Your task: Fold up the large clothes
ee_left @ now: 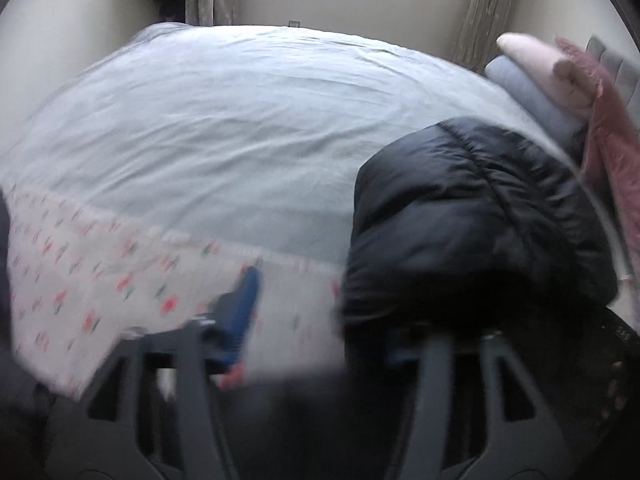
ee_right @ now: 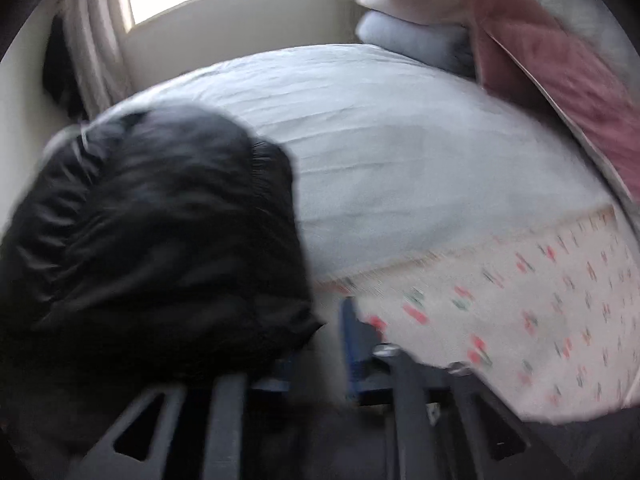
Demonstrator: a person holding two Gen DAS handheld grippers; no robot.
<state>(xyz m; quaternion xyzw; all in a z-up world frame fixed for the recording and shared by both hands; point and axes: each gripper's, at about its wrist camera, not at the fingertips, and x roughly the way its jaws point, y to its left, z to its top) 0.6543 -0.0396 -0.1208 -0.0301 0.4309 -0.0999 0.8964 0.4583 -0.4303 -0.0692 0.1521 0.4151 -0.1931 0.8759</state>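
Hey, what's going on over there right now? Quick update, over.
Both grippers, left and right, open, holding nothing. Black puffer jacket bundled on the bed. Pillows stacked at the head, clear of it.

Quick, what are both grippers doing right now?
Left gripper: open, holding nothing; black puffer jacket covers one finger.
Right gripper: open, holding nothing.

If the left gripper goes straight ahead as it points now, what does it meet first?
Probably the white floral-print sheet along the bed's near edge, beside the black puffy jacket; blur makes depth uncertain.
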